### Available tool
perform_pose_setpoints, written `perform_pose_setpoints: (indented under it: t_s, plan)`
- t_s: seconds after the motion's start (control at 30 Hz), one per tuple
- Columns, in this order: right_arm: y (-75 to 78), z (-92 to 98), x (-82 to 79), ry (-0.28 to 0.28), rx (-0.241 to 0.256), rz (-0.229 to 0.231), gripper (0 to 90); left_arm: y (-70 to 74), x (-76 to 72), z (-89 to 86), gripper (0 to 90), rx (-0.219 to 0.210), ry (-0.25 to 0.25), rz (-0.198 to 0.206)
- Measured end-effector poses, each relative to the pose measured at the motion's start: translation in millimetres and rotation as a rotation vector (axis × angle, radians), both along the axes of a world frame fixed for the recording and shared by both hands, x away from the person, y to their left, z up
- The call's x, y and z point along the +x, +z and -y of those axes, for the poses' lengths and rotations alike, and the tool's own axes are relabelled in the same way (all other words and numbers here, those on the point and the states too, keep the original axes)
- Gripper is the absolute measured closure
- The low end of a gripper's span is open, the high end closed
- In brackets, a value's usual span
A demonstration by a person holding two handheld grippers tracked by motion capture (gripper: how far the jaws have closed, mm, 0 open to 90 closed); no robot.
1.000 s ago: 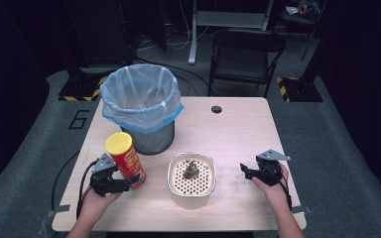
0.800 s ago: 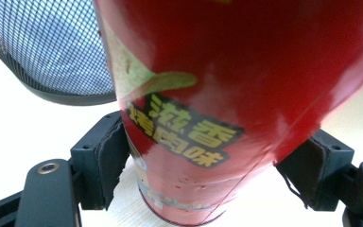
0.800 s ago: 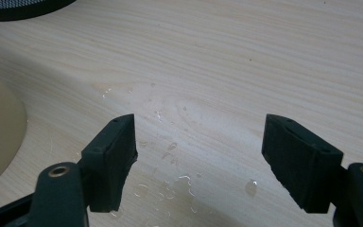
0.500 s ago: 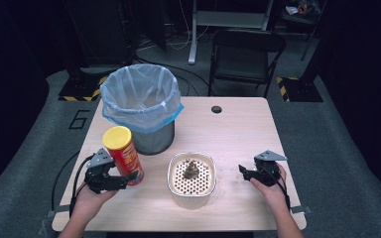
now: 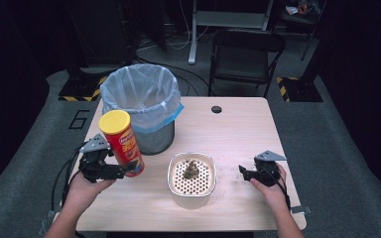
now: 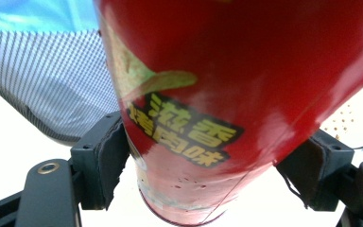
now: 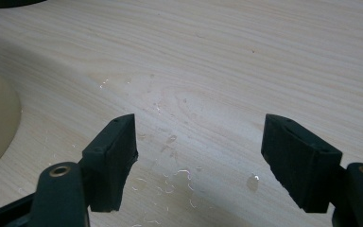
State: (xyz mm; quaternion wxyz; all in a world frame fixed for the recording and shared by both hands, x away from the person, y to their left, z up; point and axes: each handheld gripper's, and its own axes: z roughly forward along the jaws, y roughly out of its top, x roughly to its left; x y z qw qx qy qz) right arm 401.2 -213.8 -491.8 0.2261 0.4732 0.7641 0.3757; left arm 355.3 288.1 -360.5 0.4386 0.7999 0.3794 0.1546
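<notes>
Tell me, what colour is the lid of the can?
Yellow; the lid tops the red can, best seen in the high view.

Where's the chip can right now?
In the high view, the red chip can is at the table's left, tilted, clamped low in the left gripper, just in front of the lined bin and left of the colander bowl.
</notes>
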Motion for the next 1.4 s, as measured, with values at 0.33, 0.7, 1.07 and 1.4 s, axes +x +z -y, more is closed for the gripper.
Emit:
perform_pose_setpoints:
  t_s: [0.33,0.7,1.07,1.4]
  plan:
    - [-1.1,0.1,0.3,0.004,-0.001,-0.008,27.1,35.5,3.2,3.9,22.8,0.004,-0.005,0.004]
    - [-1.9,-0.3,0.8,-0.003,0.002,-0.006,27.1,75.9,4.9,11.4,22.8,0.016,-0.024,0.022]
    - [-2.6,0.0,0.8,0.004,-0.007,-0.012,27.2,110.2,7.6,18.2,22.8,0.027,-0.039,0.038]
    - [-3.9,0.1,1.5,0.004,-0.009,-0.011,27.1,138.3,17.0,22.4,22.9,0.027,-0.033,0.060]
